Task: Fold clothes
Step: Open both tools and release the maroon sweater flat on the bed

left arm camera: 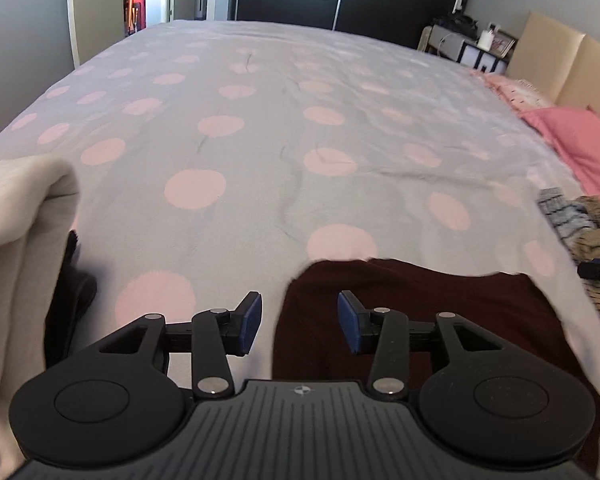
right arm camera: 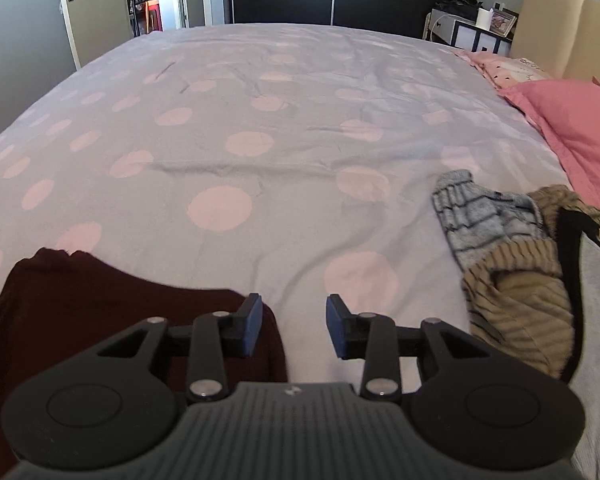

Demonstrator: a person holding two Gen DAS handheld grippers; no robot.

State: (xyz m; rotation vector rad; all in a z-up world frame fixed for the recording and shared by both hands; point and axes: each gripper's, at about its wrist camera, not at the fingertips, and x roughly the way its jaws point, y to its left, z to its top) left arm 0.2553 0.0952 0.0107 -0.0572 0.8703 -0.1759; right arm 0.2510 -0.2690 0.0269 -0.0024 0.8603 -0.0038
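A dark maroon garment lies flat on the near edge of the bed, folded to a rectangle. In the left wrist view my left gripper hovers over its left edge, open, with nothing between its blue pads. The same maroon garment fills the lower left of the right wrist view. My right gripper stands over its right edge, open and empty, with its left pad above the cloth and its right pad above the bedspread.
The bedspread is grey with pink dots. A pile of unfolded clothes, striped grey and tan, lies at the right. A cream garment lies at the left. Pink pillows sit by the headboard.
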